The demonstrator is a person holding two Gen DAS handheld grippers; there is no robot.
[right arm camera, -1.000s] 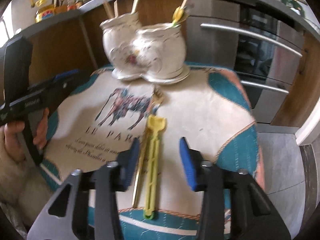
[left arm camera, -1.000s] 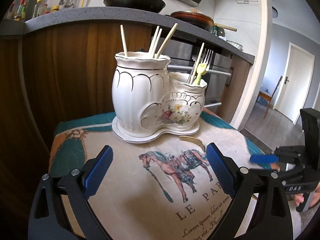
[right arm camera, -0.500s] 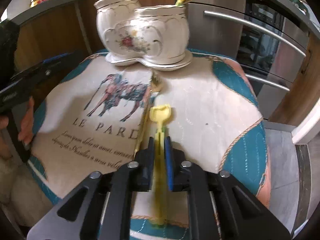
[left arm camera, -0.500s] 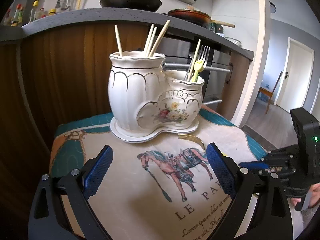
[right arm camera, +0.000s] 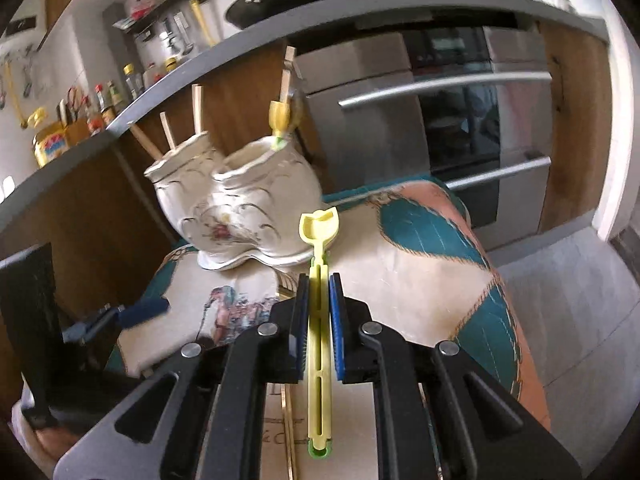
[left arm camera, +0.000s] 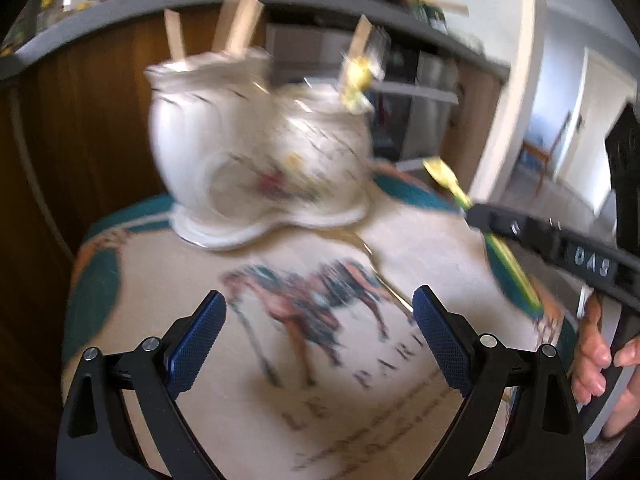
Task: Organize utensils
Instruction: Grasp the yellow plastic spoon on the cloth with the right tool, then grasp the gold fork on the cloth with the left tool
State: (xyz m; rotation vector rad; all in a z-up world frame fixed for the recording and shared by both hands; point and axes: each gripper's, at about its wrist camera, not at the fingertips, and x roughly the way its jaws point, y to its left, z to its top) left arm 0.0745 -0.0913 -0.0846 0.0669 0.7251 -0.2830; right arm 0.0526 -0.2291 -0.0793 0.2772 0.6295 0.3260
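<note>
My right gripper is shut on a yellow plastic utensil and holds it lifted above the cloth, head pointing at the white ceramic two-pot holder. In the left wrist view the utensil hangs at the right of the holder, held by the right gripper. The taller pot holds chopsticks; the smaller pot holds a yellow utensil. A gold fork lies on the cloth in front of the holder. My left gripper is open and empty over the horse print.
The holder stands on a small table covered by a horse-print cloth with teal corners. Behind are a wooden cabinet, a grey countertop and an oven with steel handles. Floor lies to the right.
My right gripper closed on the yellow utensil and lifted it off the cloth toward the holder. The left wrist view has shifted and blurred; its gripper stays open.
</note>
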